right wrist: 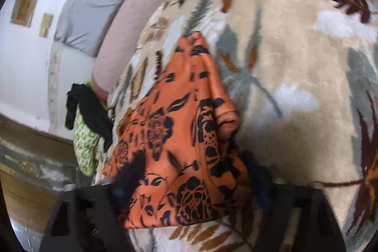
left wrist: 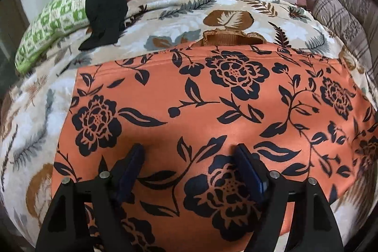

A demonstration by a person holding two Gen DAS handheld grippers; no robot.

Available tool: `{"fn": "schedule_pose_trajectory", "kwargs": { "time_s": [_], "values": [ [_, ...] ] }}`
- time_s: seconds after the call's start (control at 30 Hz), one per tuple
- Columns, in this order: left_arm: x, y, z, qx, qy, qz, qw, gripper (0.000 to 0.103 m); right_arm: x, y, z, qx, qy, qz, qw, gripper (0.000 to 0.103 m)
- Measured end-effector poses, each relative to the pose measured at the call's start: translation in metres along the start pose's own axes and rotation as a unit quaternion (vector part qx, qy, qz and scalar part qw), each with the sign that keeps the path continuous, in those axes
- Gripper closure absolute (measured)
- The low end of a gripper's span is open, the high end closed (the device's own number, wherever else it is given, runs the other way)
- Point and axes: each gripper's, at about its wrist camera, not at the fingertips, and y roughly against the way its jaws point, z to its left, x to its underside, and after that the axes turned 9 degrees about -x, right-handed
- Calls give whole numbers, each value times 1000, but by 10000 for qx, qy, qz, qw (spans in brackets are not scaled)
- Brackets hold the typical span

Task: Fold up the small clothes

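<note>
Left wrist view: my left gripper (left wrist: 189, 155) has its fingers spread wide over the orange floral garment (left wrist: 212, 105), lying flat beneath and ahead on the bed's blanket (left wrist: 165, 23). Right wrist view: my right gripper (right wrist: 196, 169) fingers straddle the garment's bunched edge; grip unclear.

An orange garment (left wrist: 189, 96) printed with black roses and leaves lies spread flat on a leaf-patterned blanket (left wrist: 165, 20), its hemmed edge running across the far side. In the right wrist view the same cloth rises in a bunched, creased fold
</note>
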Motion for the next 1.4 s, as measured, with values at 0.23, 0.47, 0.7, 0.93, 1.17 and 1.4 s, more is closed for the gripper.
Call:
{"fn": "schedule_pose_trajectory", "kwargs": {
  "time_s": [0.23, 0.47, 0.7, 0.93, 1.17, 1.4],
  "values": [
    [-4, 7, 6, 200, 182, 40, 9996, 24, -1, -6, -16, 125, -289, 105, 9994, 45],
    [-7, 12, 2, 166, 88, -135, 9997, 24, -1, -12, -12, 199, -127, 110, 9997, 41],
    [-3, 7, 1, 124, 54, -29, 9999, 22, -2, -20, -1, 431, 190, 333, 9983, 81],
    [9, -4, -2, 25, -165, -134, 9998, 19, -3, -24, -13, 243, -151, 283, 9992, 61],
    [4, -5, 1, 66, -55, 2, 10000, 19, -2, -30, 3, 544, 234, 449, 9972, 71],
    [6, -3, -2, 61, -46, -7, 10000, 19, -3, -29, 2, 616, 272, 461, 9967, 77]
  ]
}}
